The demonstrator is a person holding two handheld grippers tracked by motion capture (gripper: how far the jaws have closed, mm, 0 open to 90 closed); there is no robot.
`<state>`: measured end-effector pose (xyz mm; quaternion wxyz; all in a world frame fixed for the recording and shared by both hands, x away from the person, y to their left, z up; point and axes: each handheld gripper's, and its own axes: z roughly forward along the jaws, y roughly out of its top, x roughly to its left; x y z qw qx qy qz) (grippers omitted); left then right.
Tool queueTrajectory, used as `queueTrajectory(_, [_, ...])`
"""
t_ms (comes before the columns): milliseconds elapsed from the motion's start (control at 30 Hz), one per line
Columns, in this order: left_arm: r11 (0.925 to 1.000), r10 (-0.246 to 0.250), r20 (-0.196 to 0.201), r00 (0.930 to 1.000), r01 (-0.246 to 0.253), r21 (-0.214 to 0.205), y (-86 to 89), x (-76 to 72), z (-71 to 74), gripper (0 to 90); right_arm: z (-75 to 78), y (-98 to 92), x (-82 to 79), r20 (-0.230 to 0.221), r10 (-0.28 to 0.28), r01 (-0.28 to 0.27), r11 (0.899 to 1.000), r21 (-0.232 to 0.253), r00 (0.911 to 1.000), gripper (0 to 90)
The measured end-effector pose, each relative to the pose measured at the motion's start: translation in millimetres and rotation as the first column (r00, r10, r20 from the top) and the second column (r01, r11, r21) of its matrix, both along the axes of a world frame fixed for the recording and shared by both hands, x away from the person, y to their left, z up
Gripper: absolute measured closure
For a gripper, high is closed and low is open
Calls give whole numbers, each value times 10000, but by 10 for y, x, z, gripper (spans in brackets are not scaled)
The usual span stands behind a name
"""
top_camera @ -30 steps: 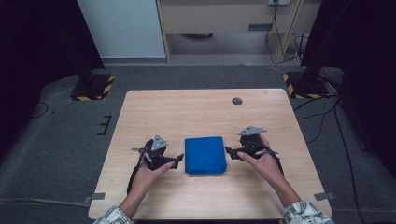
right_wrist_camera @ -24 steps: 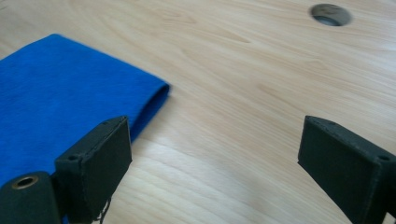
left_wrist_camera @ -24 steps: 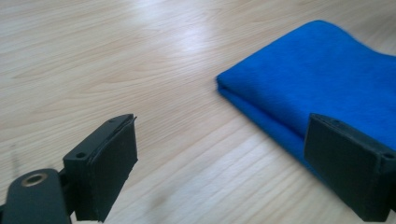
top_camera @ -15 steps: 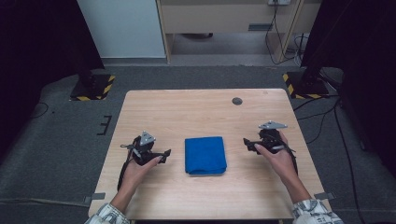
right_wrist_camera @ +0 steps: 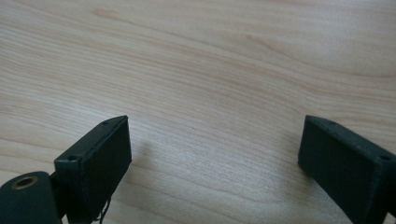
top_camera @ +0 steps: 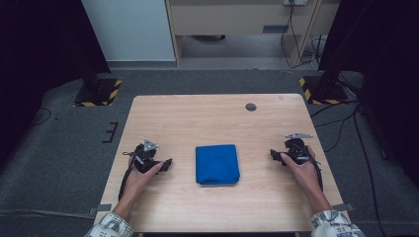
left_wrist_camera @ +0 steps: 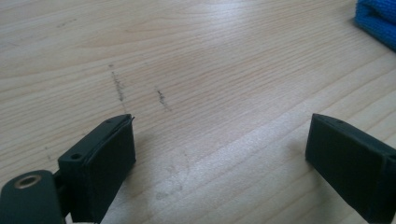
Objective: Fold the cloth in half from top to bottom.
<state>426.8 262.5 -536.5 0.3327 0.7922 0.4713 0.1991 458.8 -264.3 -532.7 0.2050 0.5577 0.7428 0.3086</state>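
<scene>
On the light wooden table (top_camera: 217,116), a folded blue cloth (top_camera: 217,164) lies flat near the person's edge, squared up into a neat rectangle about midway between the two hands. Left gripper (top_camera: 165,163) rests on the wood well to the cloth's left, its jaws spread wide with nothing between them; the left gripper view shows bare grain below and a corner of the cloth at the upper right. Right gripper (top_camera: 273,155) sits well apart on the other side, jaws likewise wide and empty over bare wood. A small dark round disc (top_camera: 251,106) is set in the tabletop towards the far edge. Judging by the tidy stack and both hands parked clear of it, the folding looks finished; if another fold were wanted, each gripper would need to reach in and pinch a near corner.
</scene>
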Motion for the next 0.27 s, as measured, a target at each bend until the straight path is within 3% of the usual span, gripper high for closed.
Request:
queueTrajectory(67, [10000,18,-18,10000,-18,21,-1,2,-1,75,-31,15,0,170,-12,18,9994,-348,9999,88])
queueTrajectory(167, [10000,-44,-41,10000,44,43,-9,5,-5,58,-66,47,-8,475,-140,153,9995,-279,9988,56])
queueTrajectory(267, [10000,-38,-52,10000,39,56,-10,7,-5,52,-71,71,-1,454,-184,197,9994,-287,9988,43])
